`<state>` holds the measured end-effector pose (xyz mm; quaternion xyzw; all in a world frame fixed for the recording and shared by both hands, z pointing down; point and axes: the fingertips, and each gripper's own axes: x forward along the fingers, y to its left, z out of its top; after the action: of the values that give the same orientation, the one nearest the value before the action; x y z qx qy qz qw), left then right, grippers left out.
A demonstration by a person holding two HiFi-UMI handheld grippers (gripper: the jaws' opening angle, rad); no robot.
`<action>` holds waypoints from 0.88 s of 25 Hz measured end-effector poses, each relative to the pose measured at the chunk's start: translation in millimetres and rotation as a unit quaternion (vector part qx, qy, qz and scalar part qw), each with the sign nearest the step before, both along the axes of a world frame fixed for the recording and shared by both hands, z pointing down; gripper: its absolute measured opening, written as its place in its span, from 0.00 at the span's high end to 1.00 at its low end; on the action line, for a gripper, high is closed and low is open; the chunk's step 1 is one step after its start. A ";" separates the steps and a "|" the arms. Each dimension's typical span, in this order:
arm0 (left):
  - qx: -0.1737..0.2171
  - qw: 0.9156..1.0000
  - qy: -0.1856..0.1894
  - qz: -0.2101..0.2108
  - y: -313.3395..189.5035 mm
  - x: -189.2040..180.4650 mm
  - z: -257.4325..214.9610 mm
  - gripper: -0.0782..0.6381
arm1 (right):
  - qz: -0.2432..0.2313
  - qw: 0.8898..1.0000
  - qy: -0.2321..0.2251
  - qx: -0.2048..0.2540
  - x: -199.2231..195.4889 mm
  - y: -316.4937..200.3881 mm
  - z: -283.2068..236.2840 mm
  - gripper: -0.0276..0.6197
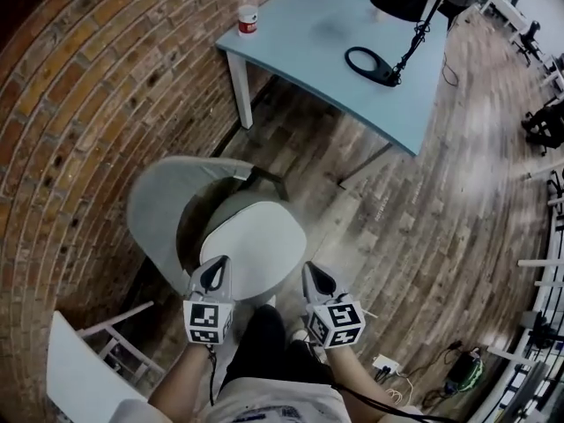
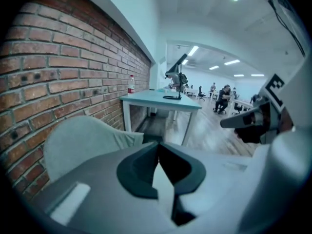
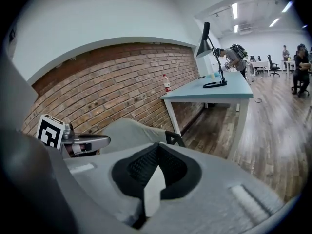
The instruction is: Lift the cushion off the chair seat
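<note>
A pale round cushion [image 1: 258, 247] lies on the seat of a grey-green chair [image 1: 163, 205] by the brick wall. My left gripper [image 1: 218, 264] is shut and empty, its tip over the cushion's near left edge. My right gripper [image 1: 309, 270] is shut and empty too, just off the cushion's near right edge. In the left gripper view the jaws [image 2: 158, 146] meet at the tip, with the chair's backrest [image 2: 80, 138] beyond them and the right gripper [image 2: 256, 123] alongside. In the right gripper view the closed jaws [image 3: 157, 146] point toward the backrest [image 3: 127, 130], and the left gripper [image 3: 78, 141] shows at the left.
A light blue table [image 1: 308, 38] stands beyond the chair, with a bottle [image 1: 248, 11] and a black desk lamp [image 1: 392, 55] on it. The brick wall [image 1: 79, 104] runs along the left. A white piece of furniture [image 1: 75, 368] is at the lower left. Cables and a power strip [image 1: 386, 364] lie on the wooden floor.
</note>
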<state>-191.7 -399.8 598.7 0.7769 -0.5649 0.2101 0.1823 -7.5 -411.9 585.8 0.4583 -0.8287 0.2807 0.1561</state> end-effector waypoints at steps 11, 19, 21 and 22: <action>-0.041 0.999 -0.004 0.018 -37.0 -16.8 88.3 0.90 | 0.015 1.000 0.009 -0.024 -24.1 -47.9 77.5 0.96; -0.051 0.998 -0.008 0.027 -54.4 -29.6 148.5 0.90 | 0.031 0.998 0.025 -0.049 -14.0 -53.3 147.7 0.96; -0.059 0.998 -0.009 0.031 -55.5 -32.0 163.4 0.90 | 0.037 0.998 0.028 -0.053 -10.0 -55.3 164.5 0.96; -0.061 0.998 -0.009 0.032 -55.9 -34.3 171.4 0.90 | 0.040 0.997 0.030 -0.055 -8.2 -56.0 172.6 0.96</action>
<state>-225.9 -455.7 770.1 0.7800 -0.5273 0.2572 0.2177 -15.8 -467.9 758.4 0.4898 -0.7879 0.3182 0.1948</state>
